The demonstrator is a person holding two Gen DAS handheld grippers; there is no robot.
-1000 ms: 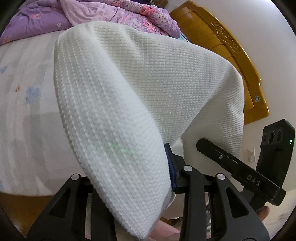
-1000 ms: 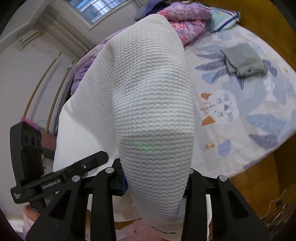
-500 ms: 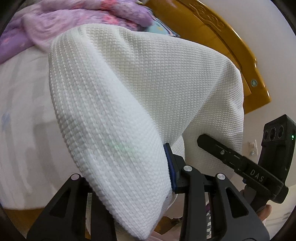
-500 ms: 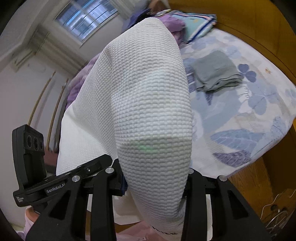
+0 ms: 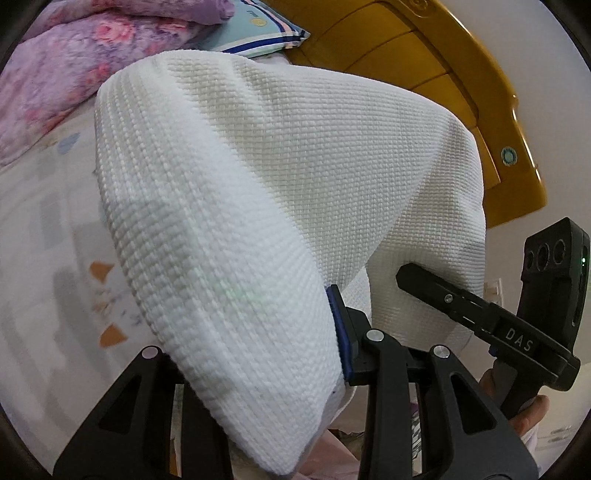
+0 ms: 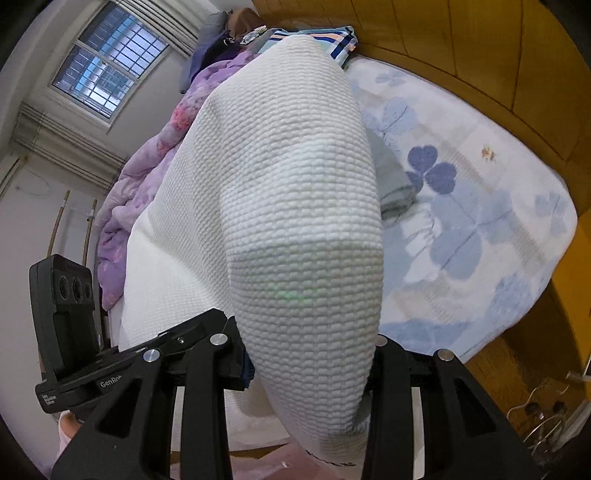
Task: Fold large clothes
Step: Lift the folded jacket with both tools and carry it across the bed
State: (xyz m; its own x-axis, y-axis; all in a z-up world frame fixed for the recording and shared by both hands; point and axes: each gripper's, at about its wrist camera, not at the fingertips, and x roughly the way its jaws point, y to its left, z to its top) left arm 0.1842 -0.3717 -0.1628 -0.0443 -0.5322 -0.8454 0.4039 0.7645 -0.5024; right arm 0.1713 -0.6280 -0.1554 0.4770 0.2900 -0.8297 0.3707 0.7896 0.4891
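A large white waffle-knit garment point(image 5: 258, 192) hangs stretched between both grippers above the bed. My left gripper point(image 5: 266, 354) is shut on one bunched end of it; cloth bulges over the fingers, and a blue pad point(image 5: 338, 325) shows at its right side. My right gripper point(image 6: 306, 365) is shut on the other end of the white garment point(image 6: 295, 206), which drapes forward and hides the fingertips. In the left wrist view the right gripper point(image 5: 498, 325) shows at the right, held by a hand point(image 5: 532, 410). In the right wrist view the left gripper point(image 6: 110, 350) shows at the lower left.
The bed sheet point(image 6: 480, 206) with blue leaf print lies below. A folded grey garment point(image 6: 391, 177) rests on it, partly behind the white cloth. A purple floral quilt point(image 5: 74, 70) and striped pillow point(image 5: 258, 29) sit by the wooden headboard point(image 5: 461, 81). A window point(image 6: 107, 55) is at left.
Both grippers have swept across the bed with the white garment still held. The headboard and pillow have come nearer in both views, and the grey folded garment has slid behind the cloth.
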